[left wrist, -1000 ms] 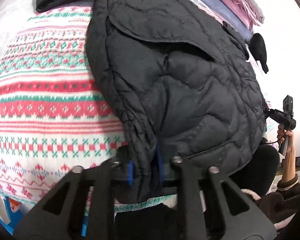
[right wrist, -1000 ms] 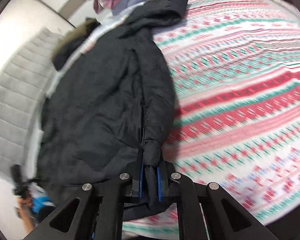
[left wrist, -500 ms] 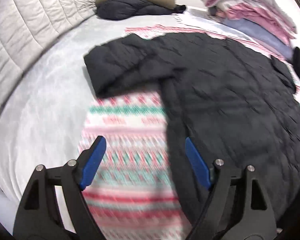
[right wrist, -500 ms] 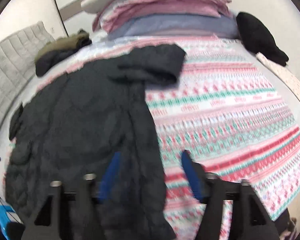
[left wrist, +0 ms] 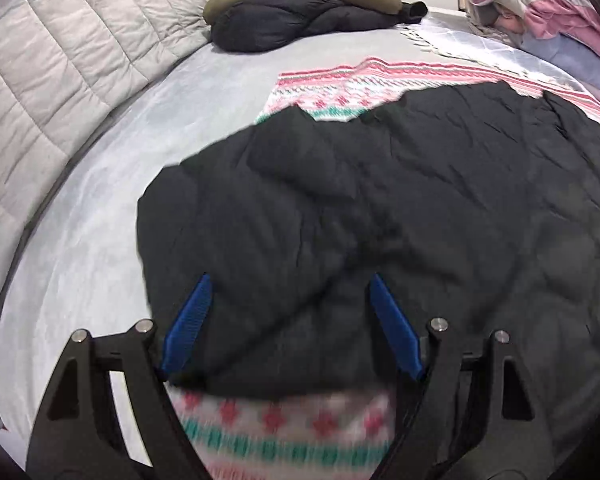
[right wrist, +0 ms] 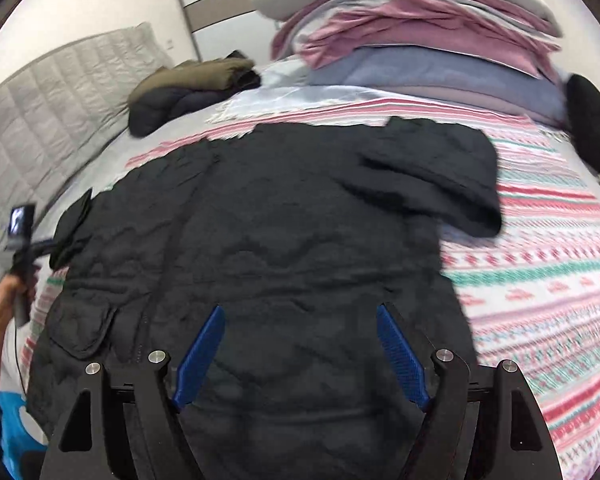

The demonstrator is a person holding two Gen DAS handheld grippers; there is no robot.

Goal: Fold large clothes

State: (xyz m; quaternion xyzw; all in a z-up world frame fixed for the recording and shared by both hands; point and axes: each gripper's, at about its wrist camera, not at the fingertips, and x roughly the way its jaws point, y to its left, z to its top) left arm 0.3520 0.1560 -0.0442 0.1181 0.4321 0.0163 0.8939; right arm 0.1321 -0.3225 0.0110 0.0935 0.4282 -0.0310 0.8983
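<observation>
A black quilted jacket (left wrist: 380, 200) lies spread flat on a pink, white and green patterned blanket (left wrist: 340, 80) on the bed. My left gripper (left wrist: 290, 278) hovers open over the jacket's near left part, its blue pads clear of the cloth. In the right wrist view the same jacket (right wrist: 280, 220) fills the middle, with one sleeve (right wrist: 440, 168) folded across at the upper right. My right gripper (right wrist: 301, 308) hangs above the jacket's lower body; its jaws are opening and nothing is pinched between them.
A folded olive and navy coat (left wrist: 308, 12) lies at the head of the bed by the padded grey headboard (left wrist: 60, 60). Stacked pink, white and blue bedding (right wrist: 420, 32) sits at the back. A black item (right wrist: 592, 128) lies far right. A person's hand (right wrist: 8, 292) shows at the left edge.
Both grippers were shut on the jacket's edges a second ago; both have let go, opened wide and swung up over the jacket, which now lies flat.
</observation>
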